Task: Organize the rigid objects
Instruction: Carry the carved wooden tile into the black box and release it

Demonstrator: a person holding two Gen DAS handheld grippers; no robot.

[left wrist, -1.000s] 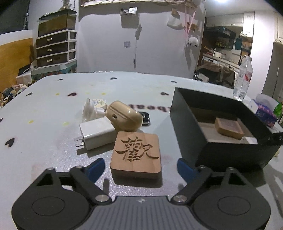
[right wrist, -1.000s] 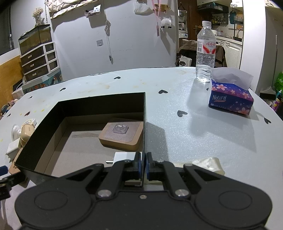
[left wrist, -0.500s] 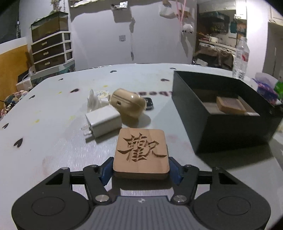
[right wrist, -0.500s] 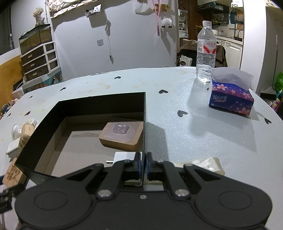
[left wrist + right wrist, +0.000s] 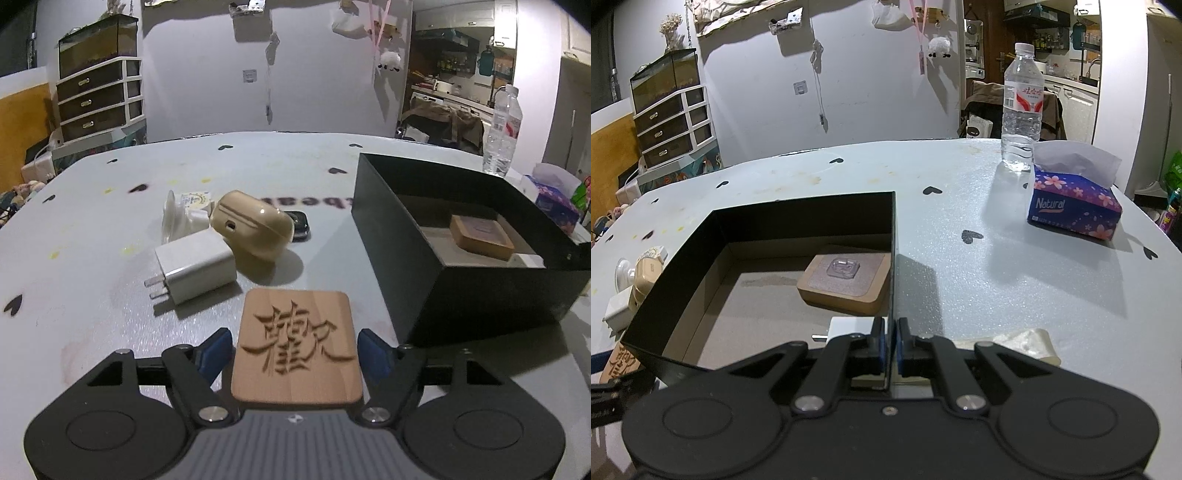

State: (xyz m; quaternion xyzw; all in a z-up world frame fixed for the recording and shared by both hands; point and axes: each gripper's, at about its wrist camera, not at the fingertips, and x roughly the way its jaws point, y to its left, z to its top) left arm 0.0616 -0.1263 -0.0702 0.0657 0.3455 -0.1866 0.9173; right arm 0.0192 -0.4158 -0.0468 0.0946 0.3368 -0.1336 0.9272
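A wooden block carved with a character lies flat on the table between the fingers of my left gripper. The jaws are opening, and the blue pads stand just off its sides. Beyond it lie a white charger, a beige earbud case, a small black item and a white suction piece. The black box stands to the right. My right gripper is shut on the box's near right wall. Inside lie a wooden coaster and another white charger.
A water bottle and a blue tissue box stand at the table's far right. A crumpled pale wrapper lies just right of my right gripper. The grey table has small heart marks and rounded edges.
My left gripper came forward around the wooden block and closed onto it, then its pads eased apart a little. The right gripper and the box have not moved.
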